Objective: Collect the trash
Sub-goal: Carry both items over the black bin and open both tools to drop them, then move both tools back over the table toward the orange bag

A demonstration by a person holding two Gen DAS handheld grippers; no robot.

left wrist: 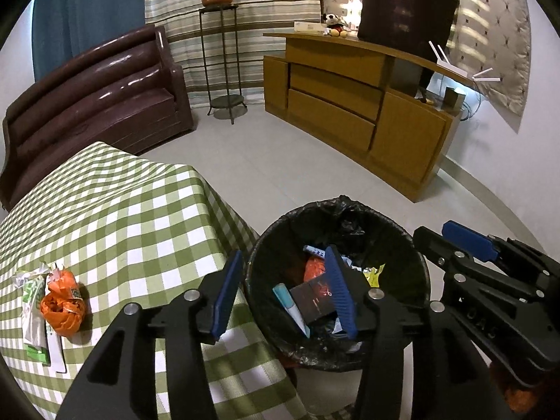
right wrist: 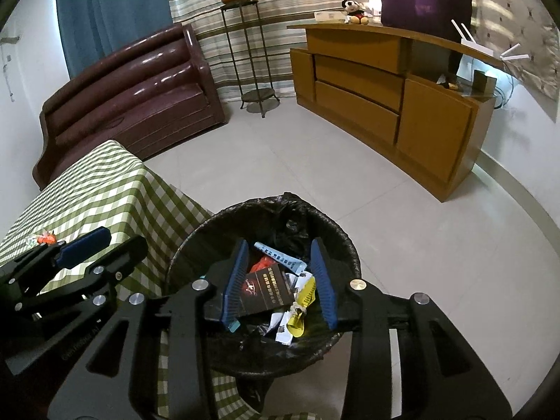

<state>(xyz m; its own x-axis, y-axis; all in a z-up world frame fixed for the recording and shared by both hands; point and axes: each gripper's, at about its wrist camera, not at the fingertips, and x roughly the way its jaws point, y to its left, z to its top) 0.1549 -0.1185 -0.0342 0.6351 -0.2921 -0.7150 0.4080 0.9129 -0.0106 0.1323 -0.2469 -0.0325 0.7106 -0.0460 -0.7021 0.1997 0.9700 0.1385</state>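
Right wrist: hand-held gripper open above bin rim, floor beyond.

A round bin lined with a black plastic bag is seen on the pale floor. The left gripper is held over the bin's left rim, jaws apart, with nothing between them. A dark flat box, a light blue tube and orange wrapping are seen inside the bin. Left of the bin, a crumpled orange bag is seen on a green-and-white checked tablecloth.
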